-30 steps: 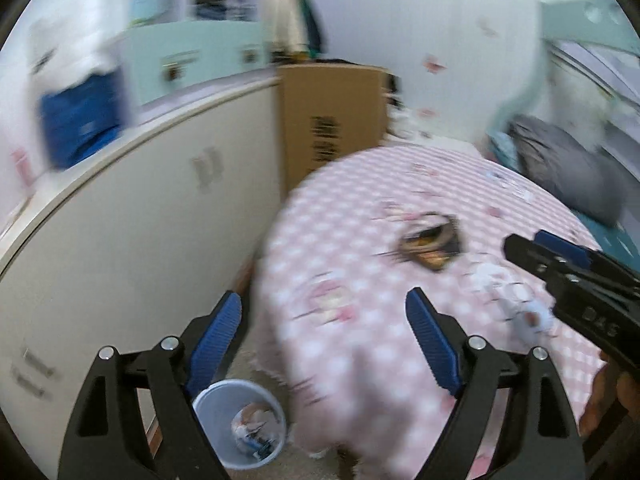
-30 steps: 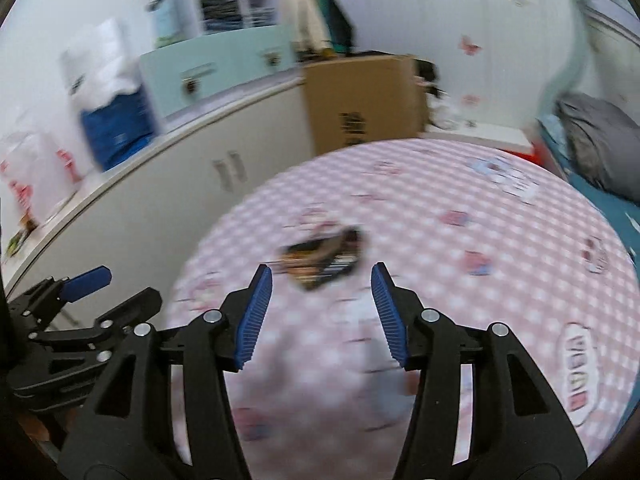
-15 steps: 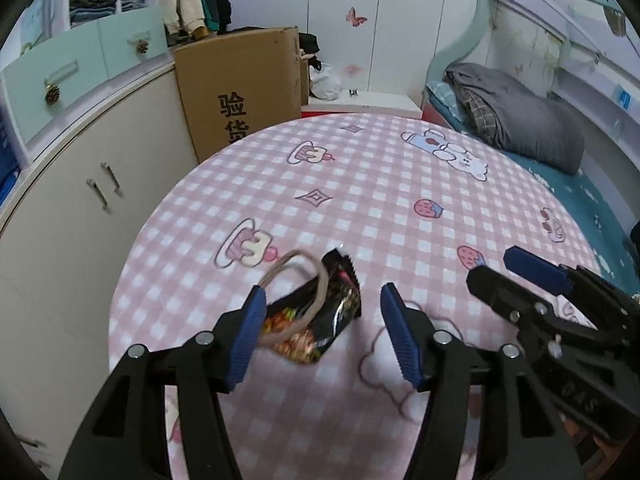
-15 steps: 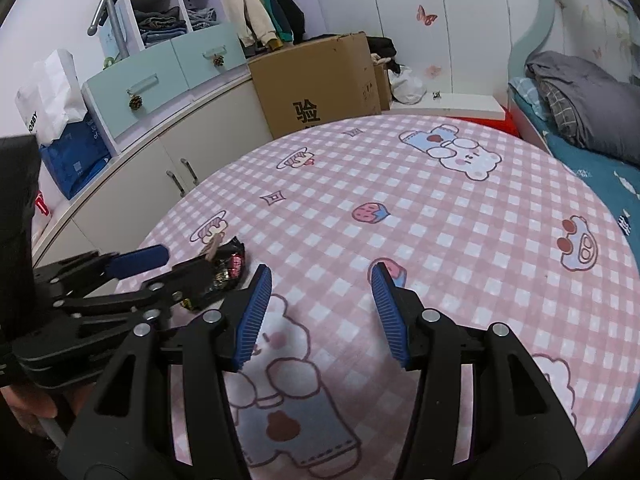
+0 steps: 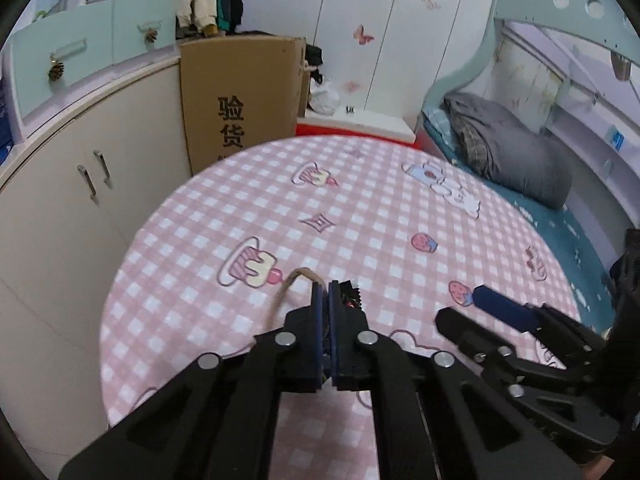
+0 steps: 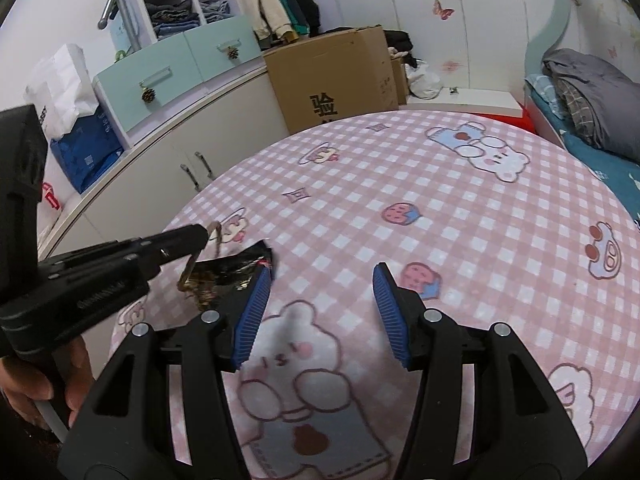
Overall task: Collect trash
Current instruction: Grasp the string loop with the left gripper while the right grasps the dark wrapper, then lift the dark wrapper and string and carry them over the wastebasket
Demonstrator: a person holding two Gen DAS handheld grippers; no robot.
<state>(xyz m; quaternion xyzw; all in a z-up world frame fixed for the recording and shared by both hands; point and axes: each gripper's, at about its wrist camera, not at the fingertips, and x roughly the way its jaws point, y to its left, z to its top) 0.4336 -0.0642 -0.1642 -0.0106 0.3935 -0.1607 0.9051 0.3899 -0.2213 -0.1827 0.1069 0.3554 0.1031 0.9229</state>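
Left gripper (image 5: 326, 292): black plastic frame showing triangular cut-outs, silver round screw heads sitting at the finger joints, blue ribbed pads (image 5: 318, 320) lining the fingers. Right gripper (image 6: 320, 280): showing the same black frame, silver screws and blue ribbed pads (image 6: 390, 314). Embossed lettering running along the left gripper's side, illegible. Left hand (image 6: 36, 396): bare skin showing, fingers visible.

left gripper (image 5: 327, 292) has its jaws pressed together; right gripper (image 6: 318, 300) holds its jaws wide apart.
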